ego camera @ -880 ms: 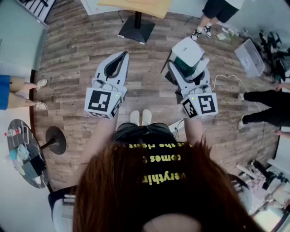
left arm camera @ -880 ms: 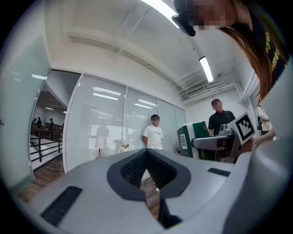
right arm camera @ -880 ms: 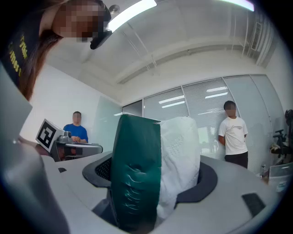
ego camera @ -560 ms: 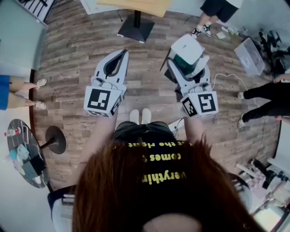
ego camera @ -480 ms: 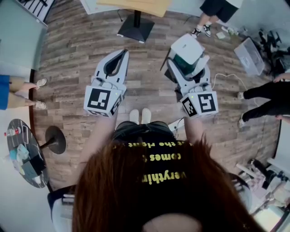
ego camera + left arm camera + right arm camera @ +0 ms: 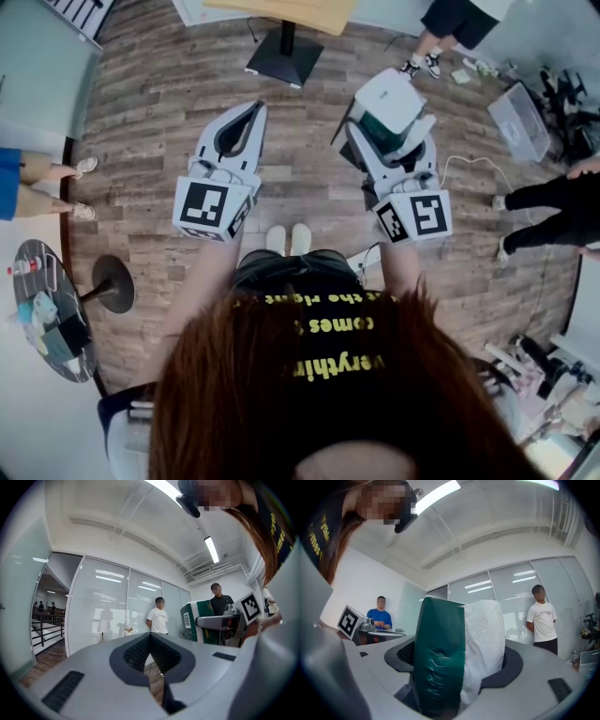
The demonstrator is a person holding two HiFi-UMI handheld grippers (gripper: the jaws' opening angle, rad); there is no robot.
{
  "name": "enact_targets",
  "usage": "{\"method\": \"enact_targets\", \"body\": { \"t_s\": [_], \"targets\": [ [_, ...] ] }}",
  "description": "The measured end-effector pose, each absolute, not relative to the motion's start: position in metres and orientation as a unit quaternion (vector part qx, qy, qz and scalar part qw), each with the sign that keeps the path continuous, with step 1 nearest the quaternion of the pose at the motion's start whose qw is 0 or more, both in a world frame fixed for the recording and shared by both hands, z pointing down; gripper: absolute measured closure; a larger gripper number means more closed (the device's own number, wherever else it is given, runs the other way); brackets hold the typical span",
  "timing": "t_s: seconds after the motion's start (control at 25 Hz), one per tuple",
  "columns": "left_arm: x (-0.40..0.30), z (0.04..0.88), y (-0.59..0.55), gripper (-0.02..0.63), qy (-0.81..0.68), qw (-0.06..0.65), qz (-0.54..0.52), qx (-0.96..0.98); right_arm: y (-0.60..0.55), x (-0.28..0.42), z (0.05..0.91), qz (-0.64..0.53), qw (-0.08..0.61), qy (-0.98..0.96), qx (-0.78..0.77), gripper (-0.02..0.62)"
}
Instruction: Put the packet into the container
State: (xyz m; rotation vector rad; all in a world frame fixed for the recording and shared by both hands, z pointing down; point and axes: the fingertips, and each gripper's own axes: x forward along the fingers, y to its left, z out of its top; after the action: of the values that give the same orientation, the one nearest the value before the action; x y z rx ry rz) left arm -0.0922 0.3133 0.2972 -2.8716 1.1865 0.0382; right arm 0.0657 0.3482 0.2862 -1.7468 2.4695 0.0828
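step: carry | right gripper (image 6: 389,131) jaws wide, gripping packet (image 6: 454,653) | left gripper (image 6: 251,112) jaws closed, empty | next: locate container, unseen

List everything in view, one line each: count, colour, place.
packet: one, green and white, clamped, right of centre
table: one, light-wood top, black base, top edge
round table: one, dark, lower left, small items on it
clear bin: one, see-through, floor at upper right
cable: one, white, floor, right side
bystanders: three, head view's left, top and right edges
shoes: two, white, centre of head view
left gripper: one, white, jaws together, empty
right gripper: one, white, jaws shut on the packet
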Motion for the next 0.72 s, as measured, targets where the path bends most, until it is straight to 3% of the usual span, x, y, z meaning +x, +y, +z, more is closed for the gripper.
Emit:
{"method": "enact_targets", "body": {
  "t_s": [0.72],
  "targets": [
    [-0.049, 0.304, 0.274, 0.609, 0.401, 0.013, 0.009, -0.916, 0.3, 0.103, 0.295, 0.014, 0.053, 0.829, -0.557, 0.21]
  ]
}}
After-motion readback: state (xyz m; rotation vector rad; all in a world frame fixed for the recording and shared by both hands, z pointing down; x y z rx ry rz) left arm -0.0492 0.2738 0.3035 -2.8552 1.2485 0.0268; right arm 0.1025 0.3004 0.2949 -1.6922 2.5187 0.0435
